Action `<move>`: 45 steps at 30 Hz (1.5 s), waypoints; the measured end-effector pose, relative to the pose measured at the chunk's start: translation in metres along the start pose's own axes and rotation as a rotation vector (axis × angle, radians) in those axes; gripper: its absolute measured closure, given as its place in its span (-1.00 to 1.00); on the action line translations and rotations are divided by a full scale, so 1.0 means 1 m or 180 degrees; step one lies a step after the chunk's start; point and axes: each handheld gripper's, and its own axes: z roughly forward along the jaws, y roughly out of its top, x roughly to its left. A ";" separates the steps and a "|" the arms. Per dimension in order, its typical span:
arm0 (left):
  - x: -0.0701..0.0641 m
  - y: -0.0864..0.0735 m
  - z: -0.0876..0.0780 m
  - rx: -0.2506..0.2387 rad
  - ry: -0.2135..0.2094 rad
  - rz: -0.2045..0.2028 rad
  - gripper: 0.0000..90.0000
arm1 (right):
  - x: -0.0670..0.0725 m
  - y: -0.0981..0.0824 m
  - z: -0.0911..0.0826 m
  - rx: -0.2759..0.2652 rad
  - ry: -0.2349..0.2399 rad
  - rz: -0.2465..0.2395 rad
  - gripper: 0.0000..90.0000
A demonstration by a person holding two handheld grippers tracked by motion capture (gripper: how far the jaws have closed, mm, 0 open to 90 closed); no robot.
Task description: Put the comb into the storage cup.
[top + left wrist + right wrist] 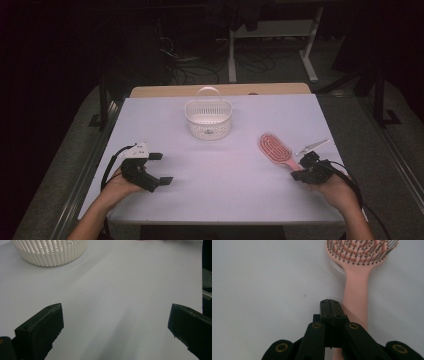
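Right hand-held gripper (pixel 305 165) clenched, jaws pressed flat together with nothing between them, tip just beside the handle of the pink hairbrush (pixel 276 148) near the surface's (pixel 225 165) right edge. In the right gripper view, same hand-held gripper (pixel 329 302) alongside the brush handle (pixel 355 293), whether touching it impossible to tell; bristled head pointing away, toward the far side. Left hand-held gripper (pixel 161 169) released, 2 jaws spread wide over bare surface near the left edge, holding nothing. White slatted basket (pixel 208 118) upright toward the far edge, roughly centred, well apart from both. Wide open room across the middle between the 2 hands and in front of the basket.
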 end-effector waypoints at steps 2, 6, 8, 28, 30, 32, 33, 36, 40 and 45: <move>0.000 0.000 0.000 -0.0001 0.0004 -0.0005 -1.00 | -0.003 -0.001 -0.001 -0.0009 -0.0012 0.0022 0.98; 0.000 0.000 0.000 -0.0003 0.0009 -0.0002 -1.00 | -0.010 -0.003 -0.002 -0.0030 -0.0043 0.0057 0.98; -0.001 0.000 0.000 0.0004 0.0019 0.0005 -1.00 | -0.012 -0.004 -0.003 -0.0033 -0.0053 0.0075 0.98; -0.002 -0.001 0.000 0.0034 0.0004 0.0023 -1.00 | -0.014 0.000 -0.019 -0.0373 0.0057 0.0158 0.87; -0.003 -0.001 -0.001 0.0036 -0.0005 0.0027 -1.00 | -0.010 0.003 -0.020 -0.0468 0.0120 0.0131 0.73; -0.003 -0.001 -0.001 0.0034 -0.0003 0.0032 -1.00 | -0.006 0.006 -0.021 -0.0563 0.0183 0.0102 0.61; -0.003 -0.001 -0.001 0.0024 0.0003 0.0028 -1.00 | -0.005 0.008 -0.022 -0.0623 0.0200 0.0093 0.52; -0.004 -0.002 -0.002 0.0006 0.0003 0.0015 -1.00 | 0.001 0.013 -0.023 -0.0784 0.0259 0.0058 0.33; -0.004 -0.001 -0.003 -0.0019 0.0002 0.0025 -1.00 | 0.009 0.020 -0.023 -0.0946 0.0294 -0.0005 0.06; -0.004 0.000 -0.005 -0.0048 0.0007 0.0017 -1.00 | 0.019 0.030 -0.018 -0.1053 0.0281 -0.0133 -0.29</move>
